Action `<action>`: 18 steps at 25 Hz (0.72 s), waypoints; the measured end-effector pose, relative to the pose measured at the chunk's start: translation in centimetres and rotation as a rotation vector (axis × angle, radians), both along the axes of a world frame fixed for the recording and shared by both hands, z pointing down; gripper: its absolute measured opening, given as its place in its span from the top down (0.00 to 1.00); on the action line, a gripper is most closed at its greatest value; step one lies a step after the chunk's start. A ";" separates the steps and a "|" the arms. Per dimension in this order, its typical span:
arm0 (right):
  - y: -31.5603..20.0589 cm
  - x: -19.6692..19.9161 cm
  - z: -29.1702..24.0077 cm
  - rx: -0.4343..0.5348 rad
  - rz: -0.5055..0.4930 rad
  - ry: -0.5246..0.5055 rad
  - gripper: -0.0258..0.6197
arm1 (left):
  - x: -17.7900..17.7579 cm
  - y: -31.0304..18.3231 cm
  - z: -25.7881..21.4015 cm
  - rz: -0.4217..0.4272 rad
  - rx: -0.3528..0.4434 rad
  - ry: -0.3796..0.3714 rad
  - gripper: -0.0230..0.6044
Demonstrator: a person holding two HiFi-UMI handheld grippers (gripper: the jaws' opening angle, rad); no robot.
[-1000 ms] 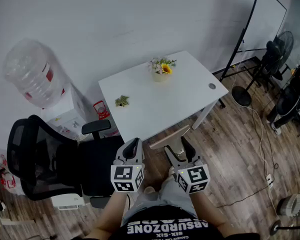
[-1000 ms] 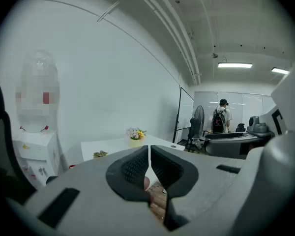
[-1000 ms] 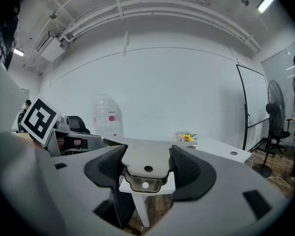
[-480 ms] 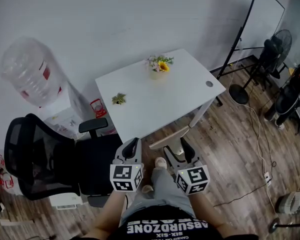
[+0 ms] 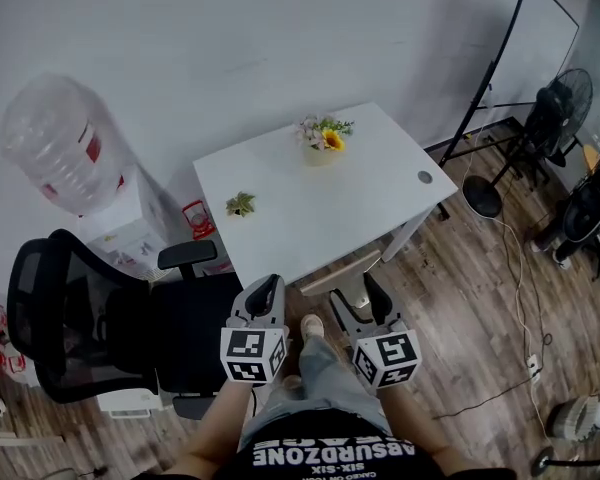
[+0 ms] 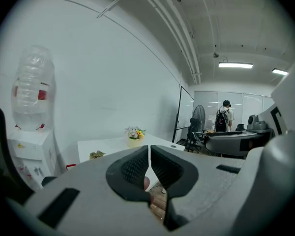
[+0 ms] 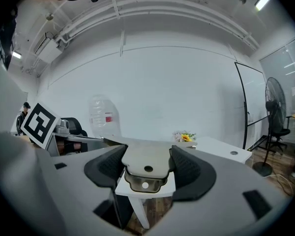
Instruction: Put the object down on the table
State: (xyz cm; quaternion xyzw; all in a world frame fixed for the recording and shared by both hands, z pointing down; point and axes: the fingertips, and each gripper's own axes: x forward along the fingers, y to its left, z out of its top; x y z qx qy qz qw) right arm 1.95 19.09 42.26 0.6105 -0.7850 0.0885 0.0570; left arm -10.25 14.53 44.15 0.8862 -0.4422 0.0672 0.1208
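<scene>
Right tool (image 7: 147, 165) clamps a flat metal object (image 7: 146, 154), while left tool (image 6: 149, 157) has its jaws almost touching.

Head camera overhead; all views share table (image 5: 315, 208)

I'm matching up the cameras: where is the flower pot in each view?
Head view: flower pot upper centre, on the white table.
Left gripper view: flower pot just left of centre, above the jaws.
Right gripper view: flower pot right of centre, above the held flat tool.
Shared landmark: clear water jug, left of the pot everywhere.
</scene>
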 end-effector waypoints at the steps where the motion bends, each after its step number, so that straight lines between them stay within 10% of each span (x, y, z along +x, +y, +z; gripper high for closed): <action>1: -0.3 0.1 -0.1 0.000 0.000 -0.002 0.51 | 0.2 -0.2 -0.1 0.002 0.000 0.000 0.93; 18: -8.6 2.3 -0.2 -0.002 -0.018 -0.013 0.51 | 2.2 -7.7 0.0 0.000 -0.008 -0.027 0.93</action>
